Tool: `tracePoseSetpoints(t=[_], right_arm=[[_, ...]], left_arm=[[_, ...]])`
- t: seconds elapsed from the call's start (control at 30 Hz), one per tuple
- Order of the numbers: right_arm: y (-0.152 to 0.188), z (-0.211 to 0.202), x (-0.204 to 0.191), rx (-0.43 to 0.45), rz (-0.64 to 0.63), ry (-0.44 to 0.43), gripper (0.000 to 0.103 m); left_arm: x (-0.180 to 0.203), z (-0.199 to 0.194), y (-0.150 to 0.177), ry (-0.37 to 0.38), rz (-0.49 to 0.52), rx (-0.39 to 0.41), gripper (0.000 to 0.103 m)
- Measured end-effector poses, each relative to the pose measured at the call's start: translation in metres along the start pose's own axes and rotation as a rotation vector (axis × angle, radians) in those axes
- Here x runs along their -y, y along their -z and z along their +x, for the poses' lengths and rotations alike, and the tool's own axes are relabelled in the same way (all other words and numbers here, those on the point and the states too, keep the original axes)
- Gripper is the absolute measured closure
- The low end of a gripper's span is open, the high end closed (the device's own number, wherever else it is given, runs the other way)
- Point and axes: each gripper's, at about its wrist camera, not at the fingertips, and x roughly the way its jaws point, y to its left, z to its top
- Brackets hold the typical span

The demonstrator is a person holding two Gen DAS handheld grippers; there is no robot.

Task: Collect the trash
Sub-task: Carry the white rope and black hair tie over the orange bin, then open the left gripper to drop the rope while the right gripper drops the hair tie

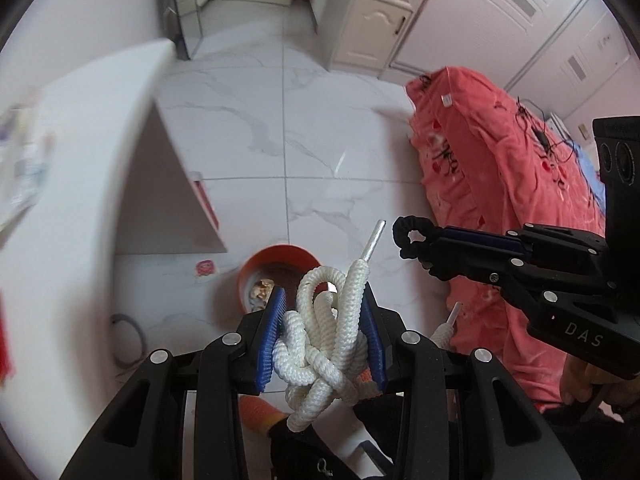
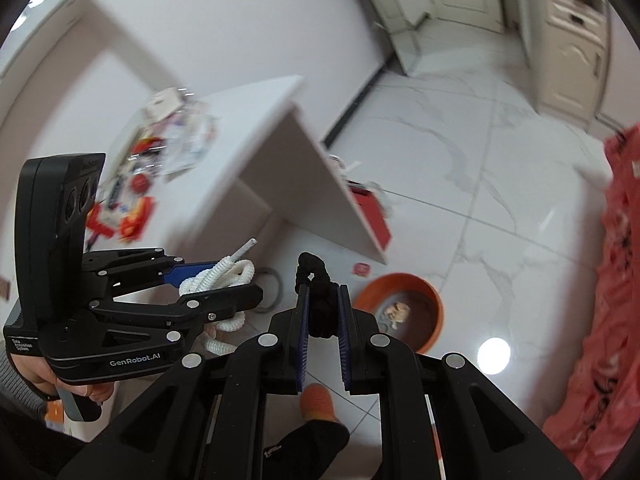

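Both grippers tilt steeply downward side by side, left gripper (image 1: 326, 320) and right gripper (image 2: 322, 312) each clamped narrow.

Both tools are built of black plastic linkages fastened with round silver screws, and ribbed blue pads (image 1: 272, 340) line the fingers. "DAS" is printed on the right gripper (image 1: 420, 242), "GenRobot.AI" on the left gripper (image 2: 224, 280). A grey sleeve (image 2: 18, 390) is worn beside that lettering.

bin (image 1: 256, 268) on floor (image 1: 320, 120) between desk (image 1: 100, 140) at left and bed (image 1: 500, 184) at right.
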Motion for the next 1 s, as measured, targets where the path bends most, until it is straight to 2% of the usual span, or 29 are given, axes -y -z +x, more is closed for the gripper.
tracePoseSetpoints(t=[0.17,0.43,0.53,0.6,1.0], right_arm=[[0.003,0.043,0.033,-0.029,0.060,0.011,0.090],[0.013,0.122,0.073,-0.089,0.108,0.037,0.090],[0.016,0.139,0.079,-0.106,0.112,0.048,0.090],[0.019,0.147,0.085,-0.117,0.118,0.054,0.090],[0.013,0.172,0.076,-0.145,0.102,0.059,0.089]], left_arm=[[-0.010,0.054,-0.008,0.021,-0.014,-0.055,0.064],[-0.030,0.131,-0.009,0.002,-0.038,-0.124,0.059],[-0.033,0.145,-0.008,-0.008,-0.036,-0.135,0.051],[-0.036,0.147,-0.008,-0.017,-0.034,-0.141,0.040],[-0.051,0.150,-0.004,-0.046,-0.064,-0.157,0.040]])
